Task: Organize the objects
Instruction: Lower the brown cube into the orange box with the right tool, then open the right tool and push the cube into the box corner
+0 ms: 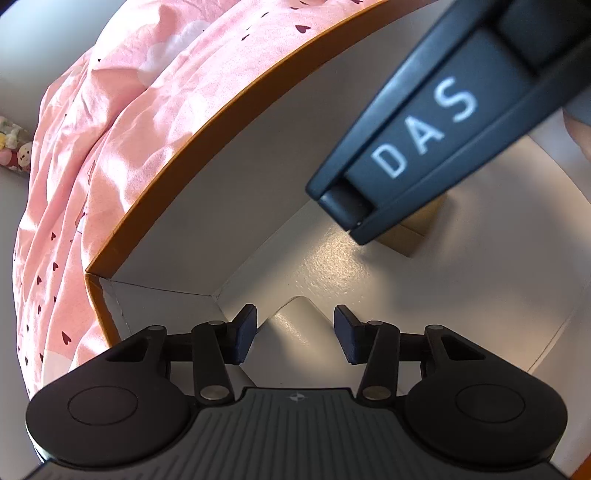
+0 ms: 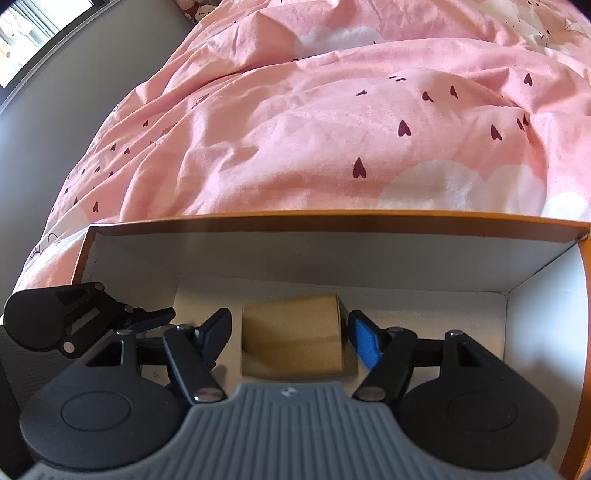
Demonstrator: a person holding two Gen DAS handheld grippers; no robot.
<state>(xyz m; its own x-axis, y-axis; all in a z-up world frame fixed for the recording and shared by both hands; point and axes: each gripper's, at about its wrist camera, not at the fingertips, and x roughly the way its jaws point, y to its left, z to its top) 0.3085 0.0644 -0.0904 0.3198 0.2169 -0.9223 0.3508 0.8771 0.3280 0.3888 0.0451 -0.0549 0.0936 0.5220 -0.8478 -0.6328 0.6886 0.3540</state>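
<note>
An open box with orange rim and white inside sits on a pink bedspread. A small brown cardboard box lies on its floor. My right gripper is open, its fingers on either side of the brown box, apart from it. In the left wrist view the right gripper's dark body marked "DAS" hangs over the brown box, mostly hiding it. My left gripper is open and empty inside the box near its left corner, over a white folded flap. It also shows in the right wrist view.
The pink bedspread with small dark hearts surrounds the box. A patterned pillow lies at the far left. A grey wall and a window are beyond the bed.
</note>
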